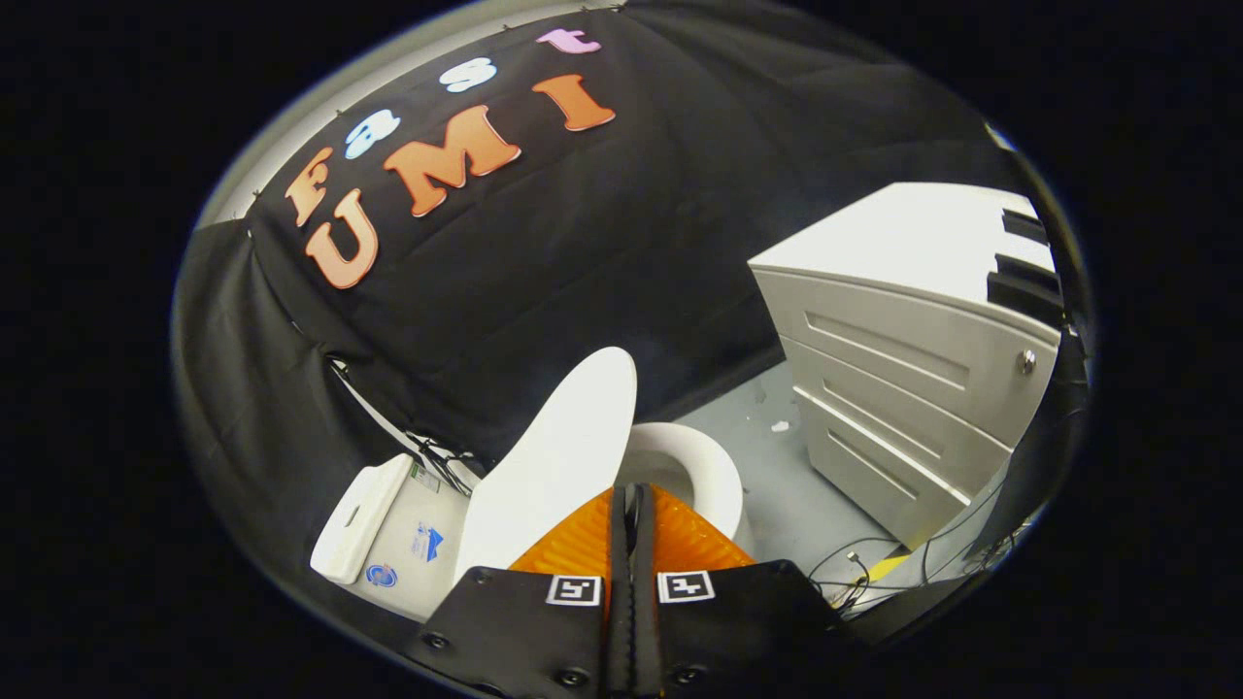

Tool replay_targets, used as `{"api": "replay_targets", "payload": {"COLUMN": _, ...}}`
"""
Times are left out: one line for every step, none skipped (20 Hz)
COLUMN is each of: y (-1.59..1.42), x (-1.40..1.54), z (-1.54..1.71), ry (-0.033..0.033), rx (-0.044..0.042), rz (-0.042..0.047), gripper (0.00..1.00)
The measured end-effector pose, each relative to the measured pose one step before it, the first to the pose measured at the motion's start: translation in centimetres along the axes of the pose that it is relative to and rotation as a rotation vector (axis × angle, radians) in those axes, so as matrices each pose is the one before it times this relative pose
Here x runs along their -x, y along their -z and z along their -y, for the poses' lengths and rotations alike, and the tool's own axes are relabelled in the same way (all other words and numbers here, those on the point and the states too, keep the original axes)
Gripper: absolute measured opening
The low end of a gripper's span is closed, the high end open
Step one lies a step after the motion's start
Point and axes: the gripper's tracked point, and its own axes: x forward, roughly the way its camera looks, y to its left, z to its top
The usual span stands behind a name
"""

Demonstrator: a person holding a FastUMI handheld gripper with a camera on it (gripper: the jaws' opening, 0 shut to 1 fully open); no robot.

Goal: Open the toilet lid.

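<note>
- Closed tight, my jaws press fingertip to fingertip with nothing between them; my gripper sits just at the lower edge of the toilet lid.
- Behind everything hangs the black cloth wall of the booth.
- Off to one side of my fingers, beyond the bowl, stands a white drawer cabinet on the grey floor.
- That lid is raised, tilted up on its hinge, with the toilet bowl open beside it.
- Past the lid, on its far side from the bowl, lies the white cistern.
- Loose cables trail on the floor near the cabinet's foot.
</note>
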Motion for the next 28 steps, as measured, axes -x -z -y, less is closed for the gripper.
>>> {"api": "replay_targets", "payload": {"y": -0.557, "x": 0.311, "z": -0.689, "ry": -0.0077, "rx": 0.0231, "rz": 0.00824, "gripper": 0.08}}
{"api": "replay_targets", "payload": {"y": -0.437, "x": 0.283, "z": -0.811, "ry": -0.00027, "rx": 0.02717, "rz": 0.00554, "gripper": 0.08}}
{"api": "replay_targets", "payload": {"y": -0.439, "x": 0.363, "z": -0.694, "ry": 0.00042, "rx": 0.0286, "rz": 0.00767, "gripper": 0.08}}
{"api": "replay_targets", "payload": {"y": -0.503, "x": 0.162, "z": -0.826, "ry": -0.00166, "rx": 0.02924, "rz": 0.00786, "gripper": 0.08}}
{"api": "replay_targets", "payload": {"y": -0.638, "x": 0.191, "z": -0.985, "ry": -0.00124, "rx": 0.03123, "rz": 0.01201, "gripper": 0.08}}
{"api": "replay_targets", "payload": {"y": -0.536, "x": 0.307, "z": -1.071, "ry": -0.00421, "rx": 0.03187, "rz": 0.01325, "gripper": 0.08}}
{"api": "replay_targets", "payload": {"y": -0.451, "x": 0.247, "z": -0.771, "ry": 0.00007, "rx": 0.02819, "rz": 0.00833, "gripper": 0.08}}
{"api": "replay_targets", "payload": {"y": -0.393, "x": 0.249, "z": -0.754, "ry": 0.0018, "rx": 0.02945, "rz": 0.01332, "gripper": 0.08}}
{"api": "replay_targets", "payload": {"y": -0.385, "x": 0.253, "z": -0.632, "ry": -0.0004, "rx": 0.03091, "rz": 0.00956, "gripper": 0.08}}
{"api": "replay_targets", "payload": {"y": -0.419, "x": 0.209, "z": -0.657, "ry": 0.00081, "rx": 0.02334, "rz": 0.01161, "gripper": 0.08}}
{"api": "replay_targets", "payload": {"y": -0.411, "x": 0.06, "z": -0.705, "ry": -0.00173, "rx": 0.01527, "rz": 0.00847, "gripper": 0.08}}
{"api": "replay_targets", "payload": {"y": -0.381, "x": 0.182, "z": -0.728, "ry": -0.00437, "rx": 0.01137, "rz": 0.00651, "gripper": 0.08}}
{"api": "replay_targets", "payload": {"y": -0.323, "x": 0.064, "z": -0.532, "ry": -0.00234, "rx": 0.00879, "rz": 0.00403, "gripper": 0.08}}
{"api": "replay_targets", "payload": {"y": -0.499, "x": -0.143, "z": -0.659, "ry": -0.00404, "rx": 0.00699, "rz": 0.00234, "gripper": 0.08}}
{"api": "replay_targets", "payload": {"y": -0.488, "x": 0.198, "z": -0.506, "ry": -0.00314, "rx": 0.00972, "rz": 0.00166, "gripper": 0.08}}
{"api": "replay_targets", "payload": {"y": -0.327, "x": 0.002, "z": -0.653, "ry": -0.00352, "rx": 0.00729, "rz": 0.00615, "gripper": 0.08}}
{"api": "replay_targets", "payload": {"y": -0.401, "x": 0.069, "z": -0.587, "ry": -0.00574, "rx": 0.00837, "rz": 0.00358, "gripper": 0.08}}
{"api": "replay_targets", "payload": {"y": -0.398, "x": 0.097, "z": -0.61, "ry": -0.00401, "rx": 0.00902, "rz": 0.01017, "gripper": 0.08}}
{"api": "replay_targets", "payload": {"y": -0.403, "x": 0.053, "z": -0.634, "ry": -0.00558, "rx": 0.01126, "rz": 0.00643, "gripper": 0.08}}
{"api": "replay_targets", "payload": {"y": -0.367, "x": 0.102, "z": -0.595, "ry": -0.00251, "rx": 0.01344, "rz": 0.00853, "gripper": 0.08}}
{"api": "replay_targets", "payload": {"y": -0.333, "x": 0.275, "z": -0.564, "ry": -0.00217, "rx": 0.01454, "rz": 0.007, "gripper": 0.08}}
{"api": "replay_targets", "payload": {"y": -0.311, "x": 0.128, "z": -0.74, "ry": -0.00611, "rx": 0.01325, "rz": 0.00516, "gripper": 0.08}}
{"api": "replay_targets", "payload": {"y": -0.563, "x": 0.162, "z": -0.854, "ry": -0.0092, "rx": 0.01224, "rz": 0.01061, "gripper": 0.08}}
{"api": "replay_targets", "payload": {"y": -0.529, "x": 0.132, "z": -0.983, "ry": -0.01415, "rx": 0.009, "rz": 0.0078, "gripper": 0.08}}
{"api": "replay_targets", "payload": {"y": -0.573, "x": 0.044, "z": -0.905, "ry": -0.01143, "rx": 0.00873, "rz": 0.00477, "gripper": 0.08}}
{"api": "replay_targets", "payload": {"y": -0.405, "x": 0.14, "z": -0.862, "ry": -0.0092, "rx": 0.01485, "rz": 0.00367, "gripper": 0.08}}
{"api": "replay_targets", "payload": {"y": -0.396, "x": 0.007, "z": -0.788, "ry": -0.00897, "rx": 0.01898, "rz": 0.00445, "gripper": 0.08}}
{"api": "replay_targets", "payload": {"y": -0.426, "x": 0.067, "z": -0.743, "ry": -0.00399, "rx": 0.02137, "rz": 0.00551, "gripper": 0.08}}
